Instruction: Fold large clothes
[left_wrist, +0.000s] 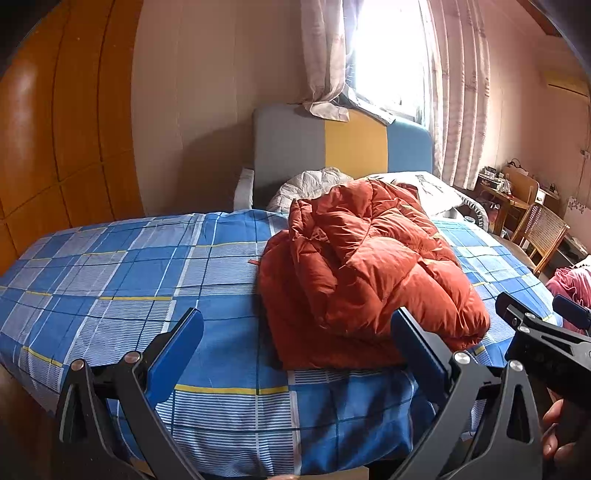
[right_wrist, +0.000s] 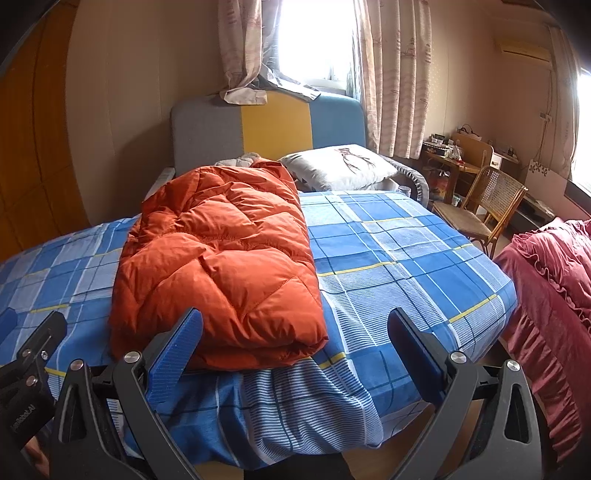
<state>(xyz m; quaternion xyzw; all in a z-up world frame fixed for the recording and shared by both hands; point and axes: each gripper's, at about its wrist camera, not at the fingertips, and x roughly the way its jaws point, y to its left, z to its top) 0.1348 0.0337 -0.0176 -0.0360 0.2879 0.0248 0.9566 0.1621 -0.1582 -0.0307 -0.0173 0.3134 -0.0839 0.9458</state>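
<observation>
The left gripper (left_wrist: 297, 339) is held with its 2 fingers spread wide and empty, short of the near edge of the orange down jacket (left_wrist: 364, 275), which lies bundled lengthwise on the blue plaid bedsheet (left_wrist: 122, 273). The right gripper (right_wrist: 295, 338) is likewise held apart and empty before the jacket's near hem. The puffy, slippery layers are likely to spring open or slide if only the top layer is pinched, and the loose sheet could be caught along with it.

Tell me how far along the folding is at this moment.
Done, by the look of it: the orange down jacket lies folded into a compact bundle on the blue plaid bed. In hand: nothing; the left gripper and right gripper both have open jaws, short of the jacket. Left: perhaps tidying the rumpled far end.
</observation>
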